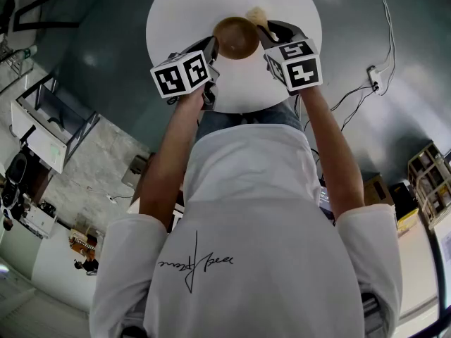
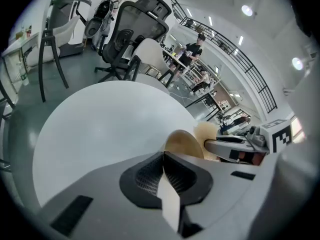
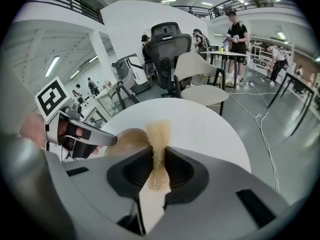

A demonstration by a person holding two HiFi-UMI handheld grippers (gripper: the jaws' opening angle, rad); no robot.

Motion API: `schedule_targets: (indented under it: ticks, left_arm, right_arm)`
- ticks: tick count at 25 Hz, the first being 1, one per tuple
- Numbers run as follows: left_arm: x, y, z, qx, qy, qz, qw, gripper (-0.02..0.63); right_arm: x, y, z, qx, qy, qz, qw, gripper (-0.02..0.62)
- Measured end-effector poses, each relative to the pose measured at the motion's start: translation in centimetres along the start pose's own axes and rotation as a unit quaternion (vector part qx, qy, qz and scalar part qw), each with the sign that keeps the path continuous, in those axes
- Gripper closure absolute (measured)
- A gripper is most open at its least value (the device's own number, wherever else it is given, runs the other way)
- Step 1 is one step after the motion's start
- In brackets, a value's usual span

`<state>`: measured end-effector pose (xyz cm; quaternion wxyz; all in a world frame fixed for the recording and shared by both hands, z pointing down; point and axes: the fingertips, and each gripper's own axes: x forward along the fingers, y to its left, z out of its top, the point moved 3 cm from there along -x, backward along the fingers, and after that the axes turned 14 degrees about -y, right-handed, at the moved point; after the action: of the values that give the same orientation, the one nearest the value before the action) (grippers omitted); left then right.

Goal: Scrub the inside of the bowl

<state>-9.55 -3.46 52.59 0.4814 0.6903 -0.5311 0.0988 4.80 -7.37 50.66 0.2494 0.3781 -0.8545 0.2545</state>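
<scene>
The left gripper (image 2: 164, 158), jaws nearly together, pinches the left rim of a wooden bowl (image 1: 237, 37). The right gripper (image 3: 158, 156) clamps a tan sponge (image 3: 159, 130) at the bowl's far right edge. The bowl sits near the middle of a round white table (image 1: 176, 9).

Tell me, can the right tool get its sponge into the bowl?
Probably yes. The right tool grips the sponge beside the bowl, whose top is uncovered; the left tool pinches only its rim.
</scene>
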Motion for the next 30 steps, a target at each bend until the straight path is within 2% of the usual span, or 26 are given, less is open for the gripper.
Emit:
schedule_targets:
  ticks: [23, 30]
  left_arm:
    - [-0.1, 0.0, -0.3, -0.016, -0.006, 0.006, 0.9998, 0.595]
    - [-0.3, 0.0, -0.5, -0.037, -0.01, 0.01, 0.9992, 0.595]
  right_arm:
    - [-0.9, 0.3, -1.3, 0.027, 0.006, -0.011, 1.0, 0.511]
    - [-1.3, 0.4, -1.8, 0.039, 0.005, -0.021, 0.999, 0.511]
